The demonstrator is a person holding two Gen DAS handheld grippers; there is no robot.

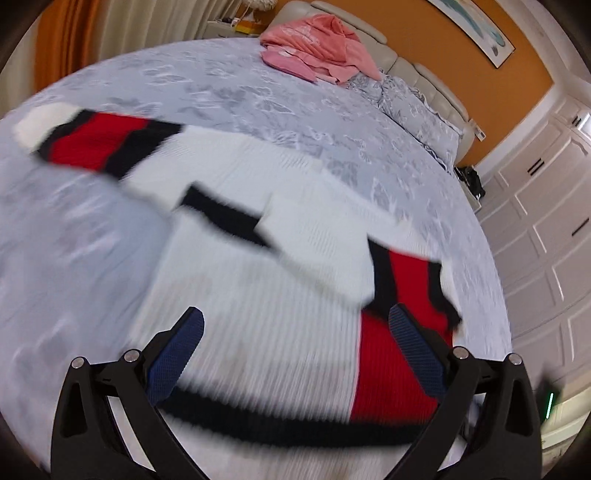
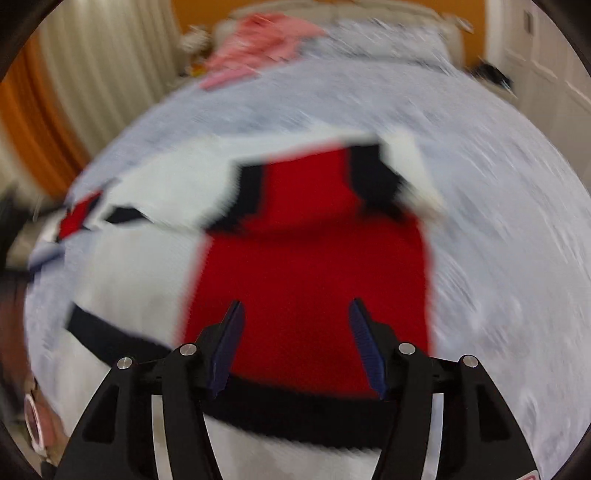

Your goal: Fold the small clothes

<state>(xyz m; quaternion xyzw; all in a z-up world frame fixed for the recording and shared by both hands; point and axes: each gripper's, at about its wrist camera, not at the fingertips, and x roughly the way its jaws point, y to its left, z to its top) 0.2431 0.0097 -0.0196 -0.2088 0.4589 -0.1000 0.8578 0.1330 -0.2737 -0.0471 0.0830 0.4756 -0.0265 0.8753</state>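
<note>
A small white knit sweater [image 1: 258, 295] with red panels and black stripes lies spread on the bed. Its left sleeve [image 1: 92, 142] stretches out to the left; the right sleeve [image 1: 410, 280] is folded in over the red panel. My left gripper [image 1: 295, 325] is open and empty above the sweater's lower body. In the right wrist view the sweater's red panel [image 2: 314, 277] fills the middle, and my right gripper [image 2: 295, 317] is open and empty just above it, near the black hem stripe [image 2: 303, 410]. Both views are motion-blurred.
The bed has a pale blue-grey floral cover [image 1: 258, 92]. A heap of pink clothes [image 1: 317, 48] lies at the far end by the headboard. Pillows [image 1: 417, 103] sit at the right rear. White wardrobe doors [image 1: 543, 206] stand to the right, curtains [image 1: 140, 26] to the left.
</note>
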